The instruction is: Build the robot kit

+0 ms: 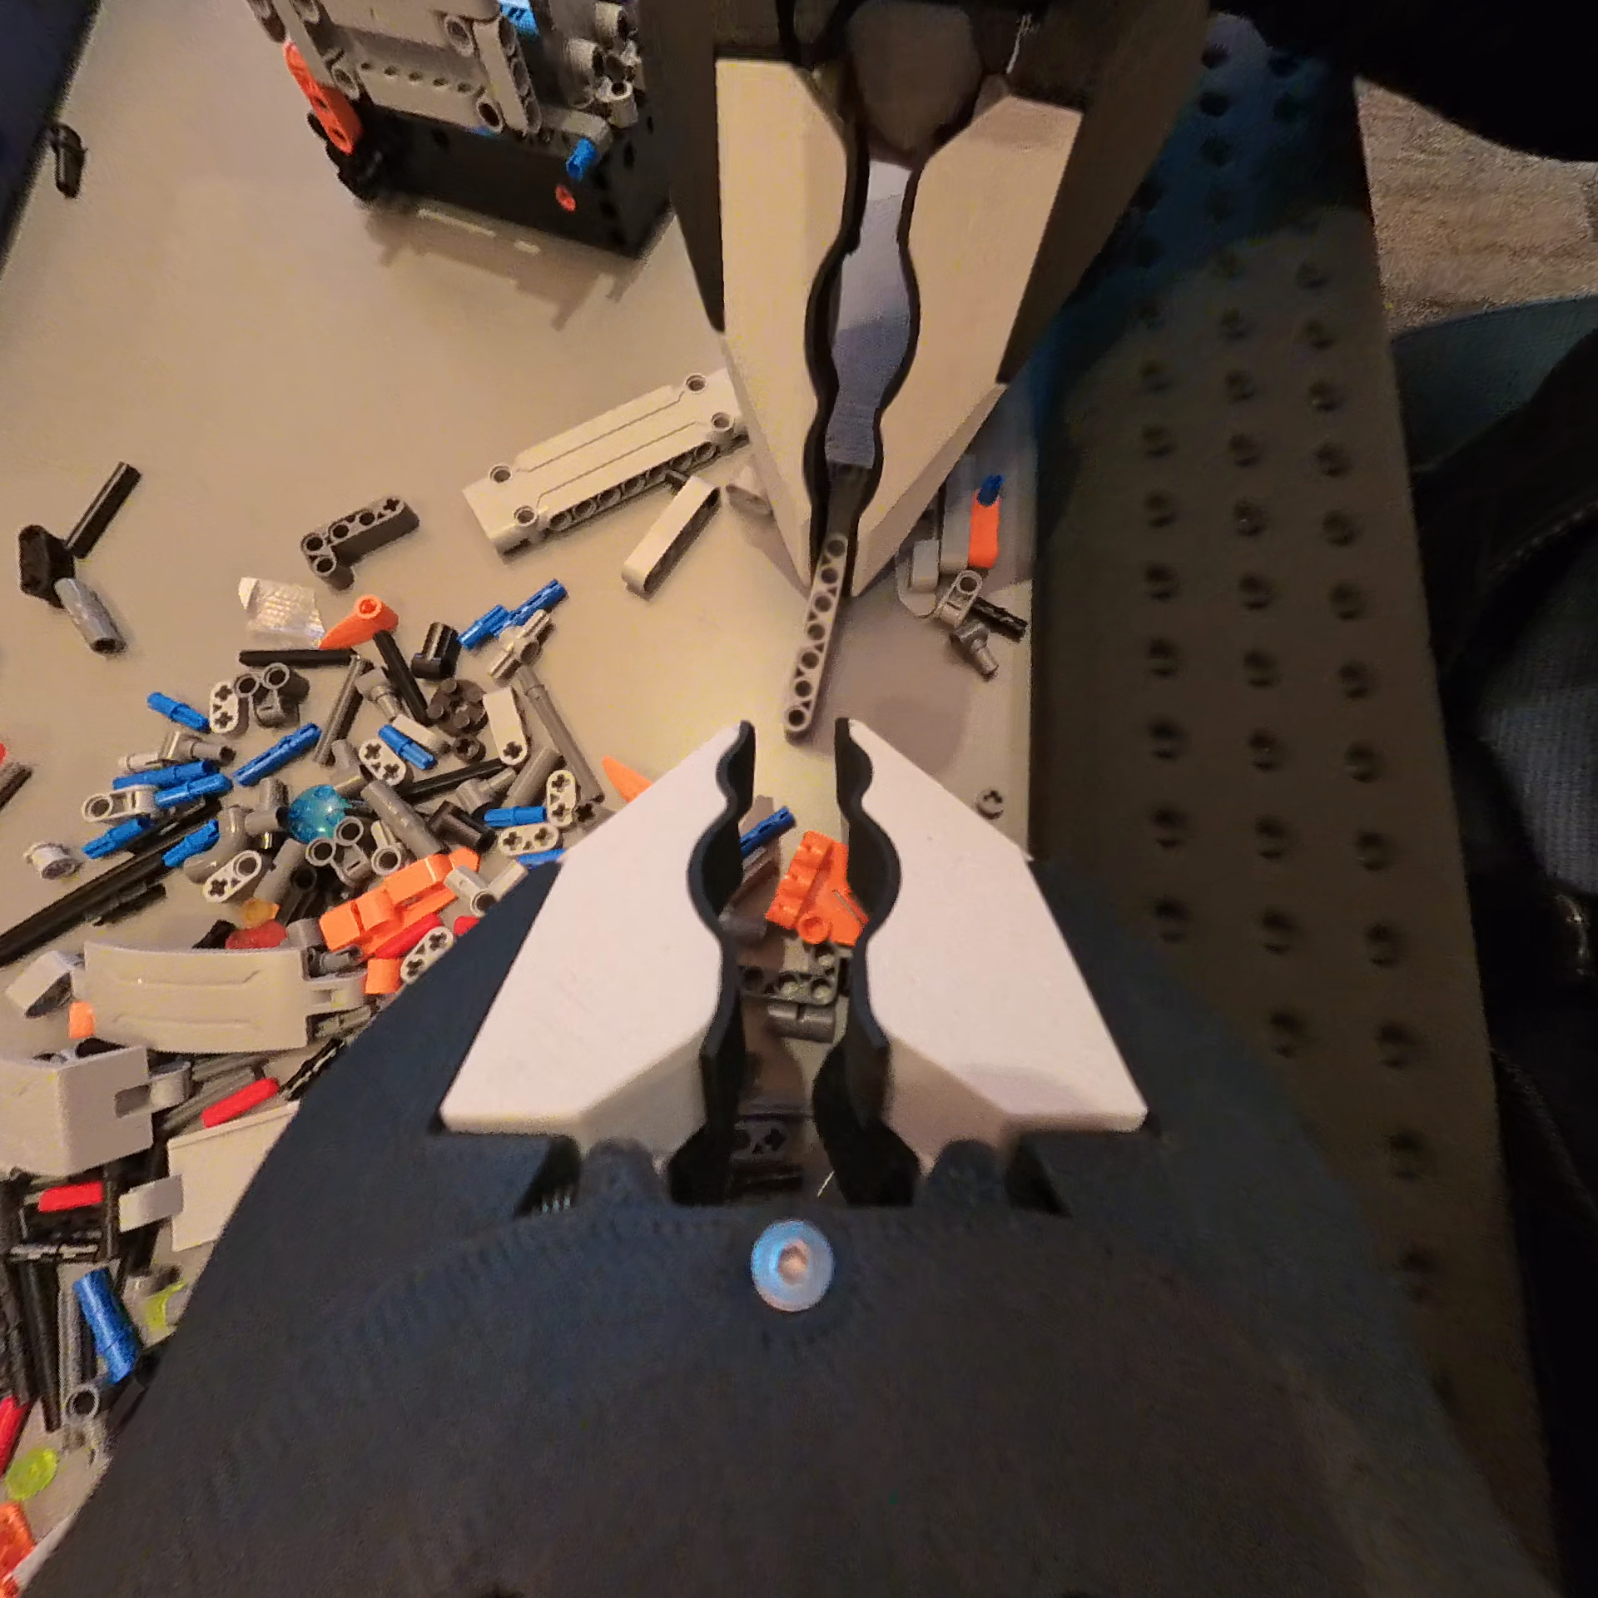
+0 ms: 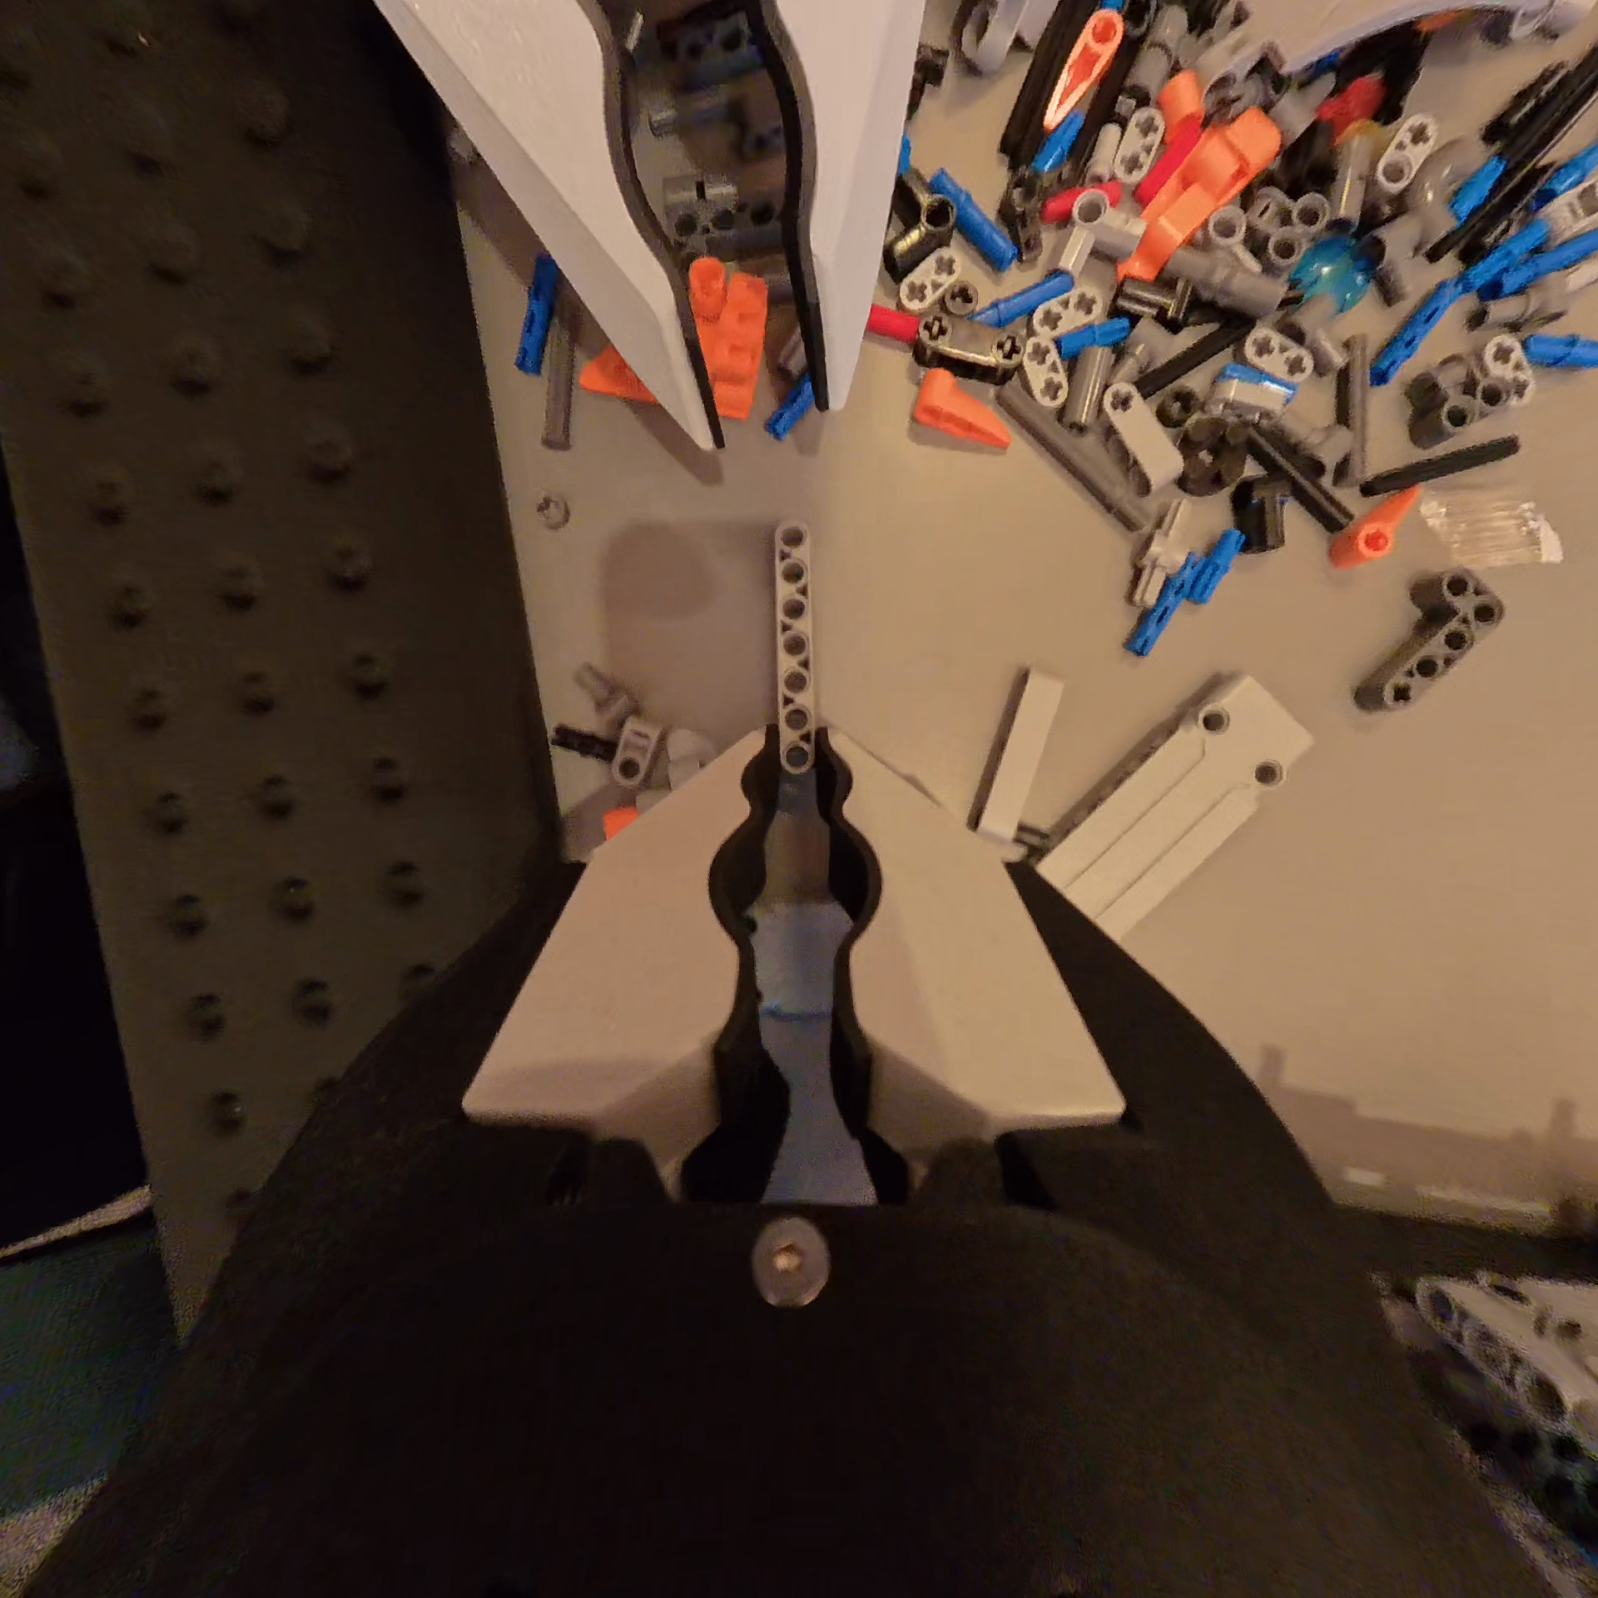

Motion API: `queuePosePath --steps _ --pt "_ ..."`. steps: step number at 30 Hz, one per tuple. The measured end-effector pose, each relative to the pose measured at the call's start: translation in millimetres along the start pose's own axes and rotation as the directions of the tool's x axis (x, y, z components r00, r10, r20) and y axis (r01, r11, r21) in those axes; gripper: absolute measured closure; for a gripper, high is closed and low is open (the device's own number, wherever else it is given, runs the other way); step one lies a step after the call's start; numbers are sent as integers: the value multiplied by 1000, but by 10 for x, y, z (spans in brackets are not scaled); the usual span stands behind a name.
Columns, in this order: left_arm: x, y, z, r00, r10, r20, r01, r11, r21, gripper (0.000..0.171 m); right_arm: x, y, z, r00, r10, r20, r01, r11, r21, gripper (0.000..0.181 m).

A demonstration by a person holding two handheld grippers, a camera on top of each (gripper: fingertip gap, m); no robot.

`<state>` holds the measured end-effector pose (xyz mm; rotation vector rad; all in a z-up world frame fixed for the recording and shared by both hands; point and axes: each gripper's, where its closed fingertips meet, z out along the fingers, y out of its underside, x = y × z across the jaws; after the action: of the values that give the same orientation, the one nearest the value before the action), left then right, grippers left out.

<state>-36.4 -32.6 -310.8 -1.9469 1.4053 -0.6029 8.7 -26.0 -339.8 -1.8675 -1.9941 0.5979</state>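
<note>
Pinching a thin grey beam (image 2: 792, 644), right claw (image 2: 794, 751) faces left claw (image 1: 794, 744), seemingly gripping an orange-grey assembly (image 1: 808, 899).

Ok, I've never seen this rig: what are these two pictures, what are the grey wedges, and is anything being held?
No robot arm here: a person holds a two-finger gripper in each hand, and each gripper carries a camera looking along its fingers. The grey wedges at the bottom of each picture are that gripper's own fingers; the wedges at the top are the other gripper, facing it.

In the left wrist view, the left gripper grips a small grey and orange assembly between its fingers. In the right wrist view, the right gripper pinches one end of a thin grey beam, which points toward the left gripper.

On the table lie a pile of loose parts, a long grey panel and a bent dark beam. A partly built model stands farther off. A studded strip runs along the table's edge.
</note>
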Motion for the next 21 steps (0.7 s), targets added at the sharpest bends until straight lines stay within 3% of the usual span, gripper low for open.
queuePosePath --steps 6,11,15,21 --pt "-3 59 -2 1000 -6 -6 5 1000 -24 155 8 -31 -97 1000 5 5 -6 1000 22 165" --pt "74 50 -11 999 -9 -48 8 1000 -17 155 -162 -46 -354 999 -19 33 17 997 74 171" --pt "182 40 32 996 16 -84 -18 999 -34 156 -465 -26 -274 986 -111 121 107 993 44 174" --pt "200 55 28 996 18 -83 -21 999 -33 157 -480 -14 -68 973 -184 138 185 983 11 175"
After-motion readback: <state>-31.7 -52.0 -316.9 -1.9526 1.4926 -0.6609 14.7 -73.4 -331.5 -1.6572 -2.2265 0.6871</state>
